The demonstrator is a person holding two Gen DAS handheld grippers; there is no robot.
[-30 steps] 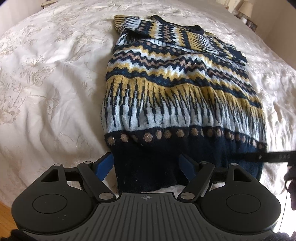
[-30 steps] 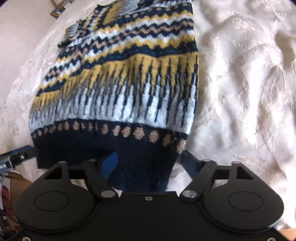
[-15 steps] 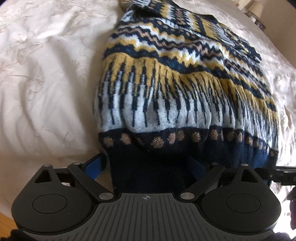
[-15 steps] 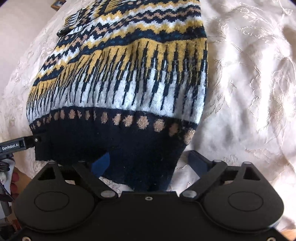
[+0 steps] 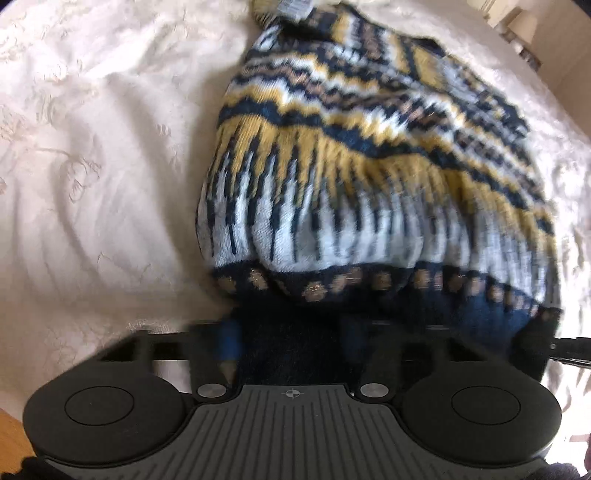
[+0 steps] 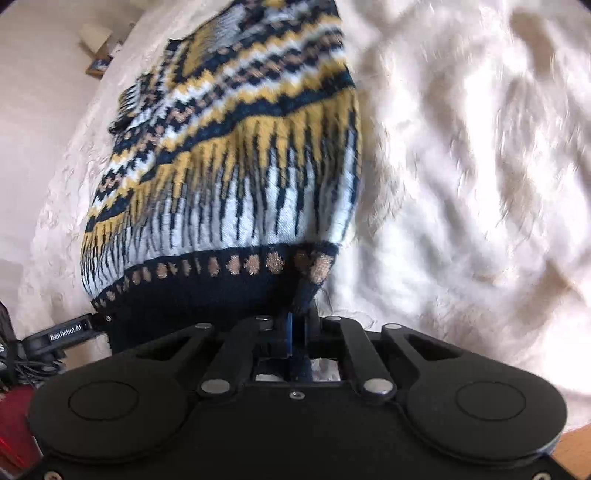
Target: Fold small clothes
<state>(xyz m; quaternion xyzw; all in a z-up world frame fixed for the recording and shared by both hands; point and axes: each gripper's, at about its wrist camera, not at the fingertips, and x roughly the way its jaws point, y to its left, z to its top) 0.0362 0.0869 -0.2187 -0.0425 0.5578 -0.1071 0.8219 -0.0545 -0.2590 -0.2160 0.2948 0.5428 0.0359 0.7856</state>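
A knitted sweater (image 5: pixel 369 184) in navy, yellow, pale blue and tan lies lengthwise on the bed, its navy hem (image 5: pixel 480 314) towards me. My left gripper (image 5: pixel 290 328) has the hem's left part bunched between its blue pads, and its jaws are closing on it. In the right wrist view the sweater (image 6: pixel 240 166) bulges up above its hem (image 6: pixel 203 295). My right gripper (image 6: pixel 295 325) is shut on the hem's right corner, with a pinch of navy knit between the pads. Each gripper shows at the edge of the other's view (image 6: pixel 70 328) (image 5: pixel 569 350).
A cream embroidered bedspread (image 5: pixel 92 184) (image 6: pixel 480 184) spreads on both sides of the sweater. Wooden floor (image 5: pixel 11 435) shows at the bed's near edge. A cardboard box (image 6: pixel 96 37) lies on the floor beyond the bed, and a lamp (image 5: pixel 524 22) stands at the far right.
Both grippers came down over the hem with wide jaws, then closed on it. The sweater's lower part has bunched and bulged up towards the cameras.
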